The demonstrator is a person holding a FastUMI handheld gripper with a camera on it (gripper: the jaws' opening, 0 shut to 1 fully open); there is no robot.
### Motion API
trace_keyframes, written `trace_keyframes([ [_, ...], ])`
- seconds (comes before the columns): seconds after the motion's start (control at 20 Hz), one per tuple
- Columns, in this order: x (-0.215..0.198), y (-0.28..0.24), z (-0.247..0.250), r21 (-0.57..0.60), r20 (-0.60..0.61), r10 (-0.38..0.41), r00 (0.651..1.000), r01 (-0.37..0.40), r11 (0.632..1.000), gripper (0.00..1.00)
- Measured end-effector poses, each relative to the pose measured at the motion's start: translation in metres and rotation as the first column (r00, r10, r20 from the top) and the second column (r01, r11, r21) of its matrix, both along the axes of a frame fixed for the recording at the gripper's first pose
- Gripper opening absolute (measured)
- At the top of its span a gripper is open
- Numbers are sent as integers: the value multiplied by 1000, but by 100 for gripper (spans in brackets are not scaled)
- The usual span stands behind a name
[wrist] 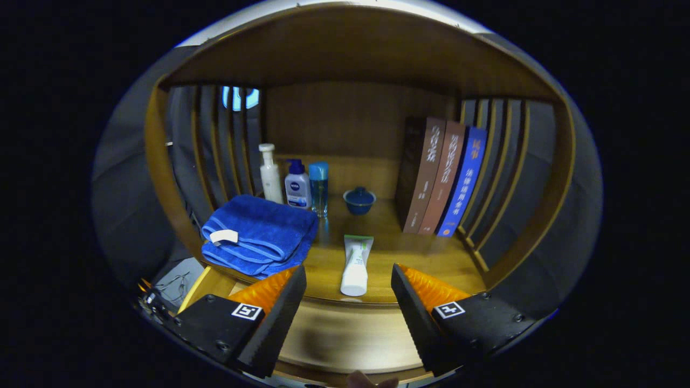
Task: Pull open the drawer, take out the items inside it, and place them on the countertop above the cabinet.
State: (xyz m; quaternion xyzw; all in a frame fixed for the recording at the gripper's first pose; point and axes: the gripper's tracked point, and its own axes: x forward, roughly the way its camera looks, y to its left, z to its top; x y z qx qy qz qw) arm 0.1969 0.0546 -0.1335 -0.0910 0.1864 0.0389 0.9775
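Note:
My gripper point(348, 288) stands open over the front edge of the wooden countertop point(426, 258), nothing pressed between its fingers. A white tube point(356, 265) with a green end lies on the countertop between and just ahead of the fingertips, cap end toward me. Below the counter edge, between the fingers, a pale wooden surface point(350, 337) shows, which may be the open drawer; I cannot tell what is in it. A folded blue towel point(261, 234) rests on the countertop just beyond the left finger.
At the back stand a white pump bottle point(269, 173), a white and blue bottle point(297, 185), a clear blue bottle point(318, 188) and a small blue lidded bowl point(359, 200). Three books point(442, 178) lean at the right. Slatted side walls and a shelf overhead enclose the counter.

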Motion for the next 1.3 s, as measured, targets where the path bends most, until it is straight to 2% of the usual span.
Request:
trace_keyframes([
  [0.3,-97,17,16,-73,268,30,963,-11,997,100],
  [0.5,-159,22,-5,-7,336,18,942,-17,1000,99],
  [0.65,-188,20,-27,19,368,0,930,-8,1000,98],
  [1.0,-204,13,-84,124,296,-43,954,6,992,99],
  [1.3,-192,6,-134,123,239,-50,970,20,992,99],
])
